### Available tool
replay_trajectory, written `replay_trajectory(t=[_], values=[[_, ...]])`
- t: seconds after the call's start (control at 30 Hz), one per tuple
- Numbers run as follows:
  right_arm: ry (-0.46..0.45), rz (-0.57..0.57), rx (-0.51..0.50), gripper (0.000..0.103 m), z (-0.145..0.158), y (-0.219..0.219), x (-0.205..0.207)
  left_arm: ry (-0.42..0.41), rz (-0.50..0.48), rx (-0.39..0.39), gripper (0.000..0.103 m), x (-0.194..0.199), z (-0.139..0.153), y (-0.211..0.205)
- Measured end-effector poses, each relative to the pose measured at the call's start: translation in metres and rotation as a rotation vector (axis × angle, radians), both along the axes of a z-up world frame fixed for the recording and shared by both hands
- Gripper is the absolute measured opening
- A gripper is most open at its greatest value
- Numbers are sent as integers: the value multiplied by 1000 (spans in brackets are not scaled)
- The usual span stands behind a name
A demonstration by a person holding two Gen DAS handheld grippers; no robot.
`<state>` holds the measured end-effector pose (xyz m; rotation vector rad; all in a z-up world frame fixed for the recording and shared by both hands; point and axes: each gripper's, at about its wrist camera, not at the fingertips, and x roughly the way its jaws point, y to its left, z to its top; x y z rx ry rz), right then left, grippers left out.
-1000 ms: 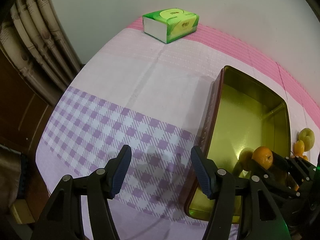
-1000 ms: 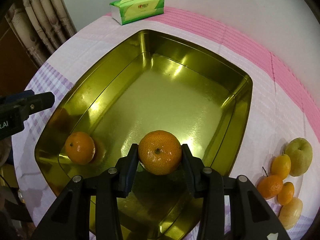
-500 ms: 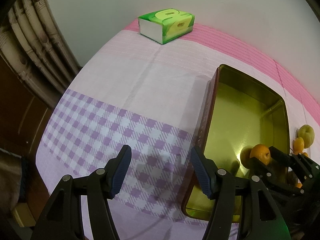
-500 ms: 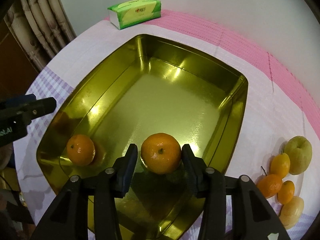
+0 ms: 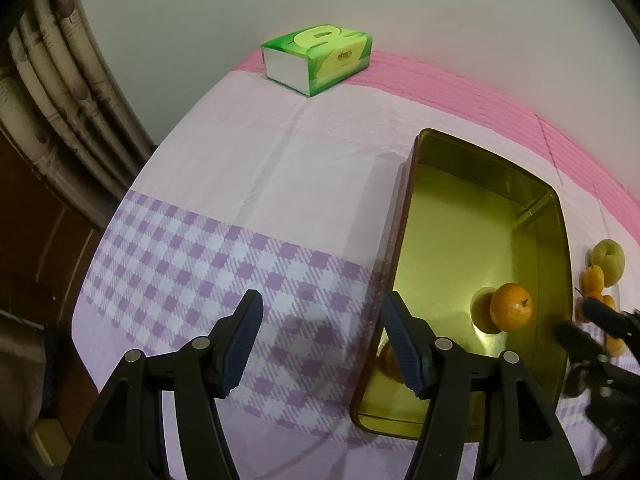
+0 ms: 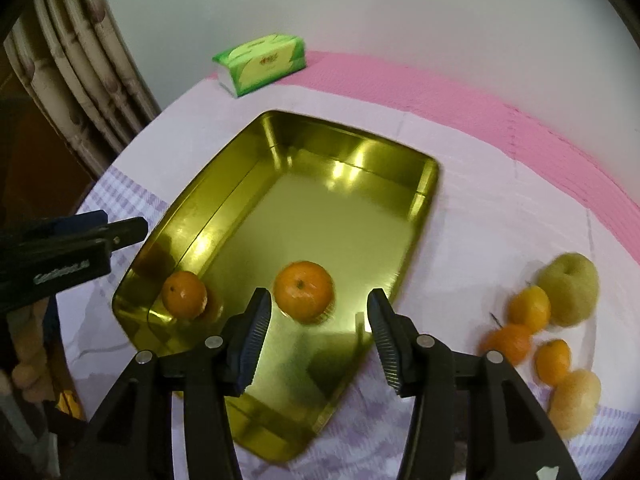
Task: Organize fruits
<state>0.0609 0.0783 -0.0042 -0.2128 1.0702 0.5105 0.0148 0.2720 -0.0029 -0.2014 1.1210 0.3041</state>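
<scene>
A gold metal tray [image 6: 424,184] lies on the table and holds two oranges: one in the middle near the front [image 6: 304,290] and one in the left corner [image 6: 184,294]. My right gripper [image 6: 318,316] is open and empty, raised just behind the middle orange. The tray [image 5: 560,240] and the middle orange [image 5: 511,306] also show in the left wrist view. My left gripper [image 5: 322,322] is open and empty over the checked cloth, left of the tray. Loose fruit lies right of the tray: a green apple [image 6: 568,294] and several small oranges [image 6: 528,308].
A green tissue box [image 5: 318,58] stands at the far edge of the table by the wall. A curtain [image 5: 52,92] hangs at the left. The table's left and near edges drop off close to my left gripper.
My right gripper opened and let go of the orange, which now rests in the tray. The gripper has pulled back and up. The left gripper has barely moved.
</scene>
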Motion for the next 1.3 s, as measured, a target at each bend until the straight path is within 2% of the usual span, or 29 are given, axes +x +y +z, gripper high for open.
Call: replay_trajectory(t=[0.3,0.6,0.83,1.3], values=[[-9,-153,-26,48,13,-90,-13,-2,-30,26,63,-1,1,-10],[58,-271,-46,48,-16,-142,-35,-14,-76,47,63,0,2,-25],[92,-257,-20,42,-32,-141,-43,-31,-147,66,63,-3,5,-51],[80,-229,-1,35,-43,-133,-29,-20,-309,23,66,-10,13,-119]])
